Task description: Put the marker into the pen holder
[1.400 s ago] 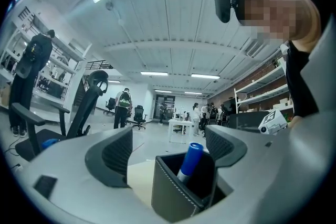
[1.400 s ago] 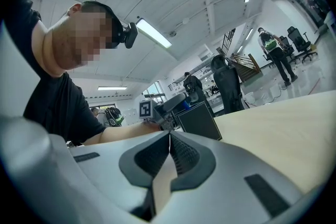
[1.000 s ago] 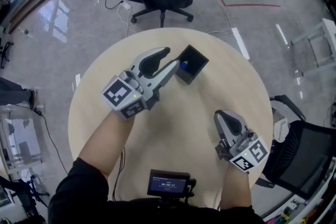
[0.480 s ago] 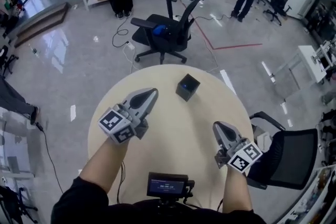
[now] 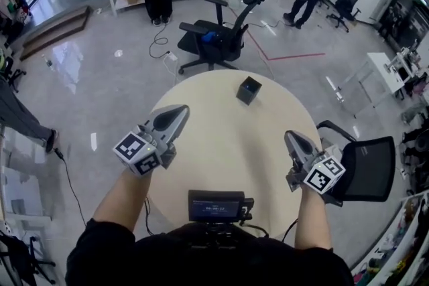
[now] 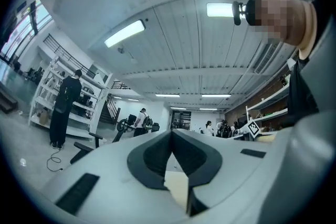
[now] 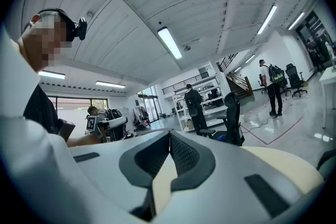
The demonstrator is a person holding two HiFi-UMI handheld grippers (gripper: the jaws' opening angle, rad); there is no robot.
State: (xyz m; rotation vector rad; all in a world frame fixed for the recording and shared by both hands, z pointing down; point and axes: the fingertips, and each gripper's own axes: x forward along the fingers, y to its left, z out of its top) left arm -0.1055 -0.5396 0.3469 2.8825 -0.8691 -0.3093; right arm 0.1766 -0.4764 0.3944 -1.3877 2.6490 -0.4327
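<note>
Though seemingly near table's [image 5: 228,144] edge, pen holder [image 5: 248,90]; office chair [image 5: 218,37] beyond.

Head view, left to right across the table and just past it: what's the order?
left gripper → pen holder → right gripper → black office chair

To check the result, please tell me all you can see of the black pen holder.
The pen holder is a small dark box, square, with an open top, seemingly plastic. It stands upright on the far part of the round beige table, alone; only the table touches it. What lies inside is too small to tell.
</note>
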